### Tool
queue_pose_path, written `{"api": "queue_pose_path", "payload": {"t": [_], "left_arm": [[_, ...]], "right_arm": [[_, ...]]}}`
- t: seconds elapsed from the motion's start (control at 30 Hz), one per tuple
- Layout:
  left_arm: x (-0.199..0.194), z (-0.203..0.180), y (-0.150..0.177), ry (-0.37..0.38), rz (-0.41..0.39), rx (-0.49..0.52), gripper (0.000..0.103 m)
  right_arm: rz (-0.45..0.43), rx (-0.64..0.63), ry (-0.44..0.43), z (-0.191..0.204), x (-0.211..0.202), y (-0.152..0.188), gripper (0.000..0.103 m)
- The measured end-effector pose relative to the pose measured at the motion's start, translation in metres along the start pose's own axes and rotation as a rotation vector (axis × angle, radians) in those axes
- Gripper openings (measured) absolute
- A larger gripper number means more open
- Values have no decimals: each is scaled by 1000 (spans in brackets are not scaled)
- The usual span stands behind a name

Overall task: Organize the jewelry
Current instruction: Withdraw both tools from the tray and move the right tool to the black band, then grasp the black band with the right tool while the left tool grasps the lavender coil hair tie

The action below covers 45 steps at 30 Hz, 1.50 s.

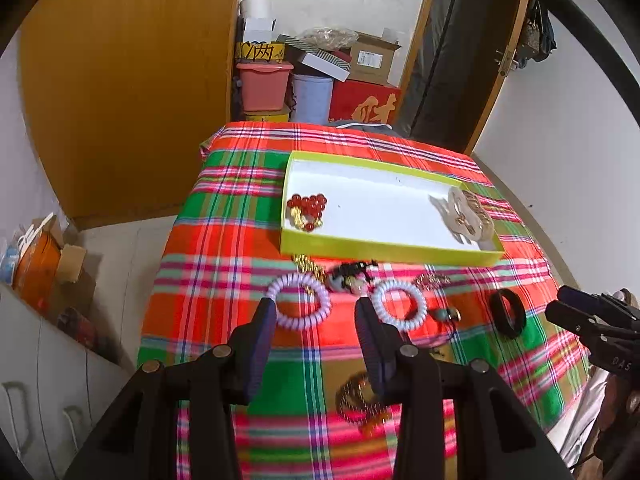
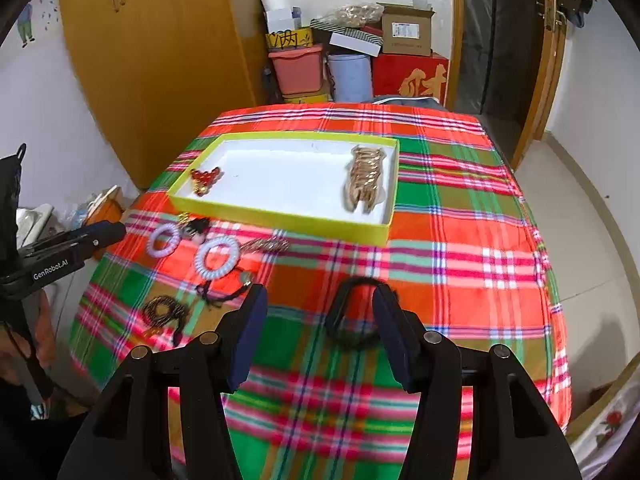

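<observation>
A lime-green tray [image 1: 384, 250] [image 2: 280, 222] with a white floor holds a red bead bracelet [image 1: 308, 206] [image 2: 204, 178] and a gold hair claw [image 1: 466, 212] [image 2: 364, 178]. In front of it lie a purple coil tie [image 1: 298, 300] [image 2: 164, 242], a white coil tie [image 1: 400, 304] [image 2: 218, 258] and a black bangle [image 1: 508, 314] [image 2: 335, 312]. My left gripper [image 1: 316, 308] [image 2: 114, 232] hovers open over the purple coil. My right gripper [image 2: 320, 300] [image 1: 560, 304] is open above the bangle, which rests on the cloth.
On the plaid cloth [image 2: 440, 264] also lie a gold chain [image 1: 308, 266], a black charm [image 1: 352, 274], a gold clip [image 2: 264, 245], a corded pendant [image 2: 244, 280] and a brown bead necklace [image 2: 164, 312]. Boxes and bins [image 1: 320, 76] stand behind the table.
</observation>
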<state>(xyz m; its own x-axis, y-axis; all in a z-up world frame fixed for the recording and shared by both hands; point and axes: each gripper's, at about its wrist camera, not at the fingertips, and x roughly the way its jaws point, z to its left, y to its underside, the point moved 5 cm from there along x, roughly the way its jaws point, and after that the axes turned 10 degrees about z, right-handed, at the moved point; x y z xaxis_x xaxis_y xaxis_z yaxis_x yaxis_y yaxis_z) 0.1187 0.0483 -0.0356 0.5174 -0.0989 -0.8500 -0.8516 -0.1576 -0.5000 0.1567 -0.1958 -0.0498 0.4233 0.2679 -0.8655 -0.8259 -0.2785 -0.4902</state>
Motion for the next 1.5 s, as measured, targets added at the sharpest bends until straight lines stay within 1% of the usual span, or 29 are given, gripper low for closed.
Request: {"api": "queue_pose_path", "payload": {"t": [0.1,0.13,0.17,0.23,0.27,0.43,0.57,0.8,0.83,0.93,0.97,1.07,1.2,1.33,1.4,1.5], "left_arm": [[-5,-1,8,4,4,-4,41],[-6,-1,11,8,6,-5,41],[-7,-1,13,10,7,-6,41],[-9,-1,16,12,10,-8,41],[-10,-1,17,13,10,-9,41],[-10,0,20,18,17,-22,41],[-7,0,22,23,30,-28,41],[4,0,20,26,50,-32,41],[6,0,20,26,53,-33,41],[12,3,17,24,59,-37,41],[14,4,16,23,62,-38,41],[21,7,11,21,65,-43,41],[31,12,4,13,69,-53,41],[44,18,-1,0,79,-66,41],[50,22,-4,-6,85,-74,41],[60,26,-6,-15,97,-81,41]], "right_arm": [[3,3,-16,2,-2,6,55],[0,5,-25,3,-3,8,57],[-3,6,-31,3,-4,10,63],[-9,12,-43,3,-6,14,73],[-12,15,-48,2,-7,15,73],[-9,44,-24,-7,-8,19,73],[13,46,2,-12,-5,21,73],[42,86,-6,-21,9,23,73],[43,98,-4,-24,11,23,72],[61,131,3,-33,18,20,56],[70,139,9,-36,20,20,54],[84,147,16,-41,28,16,49],[101,163,26,-46,38,12,48],[125,171,35,-52,49,10,44],[136,173,37,-54,54,11,41],[150,170,40,-56,59,11,39]]}}
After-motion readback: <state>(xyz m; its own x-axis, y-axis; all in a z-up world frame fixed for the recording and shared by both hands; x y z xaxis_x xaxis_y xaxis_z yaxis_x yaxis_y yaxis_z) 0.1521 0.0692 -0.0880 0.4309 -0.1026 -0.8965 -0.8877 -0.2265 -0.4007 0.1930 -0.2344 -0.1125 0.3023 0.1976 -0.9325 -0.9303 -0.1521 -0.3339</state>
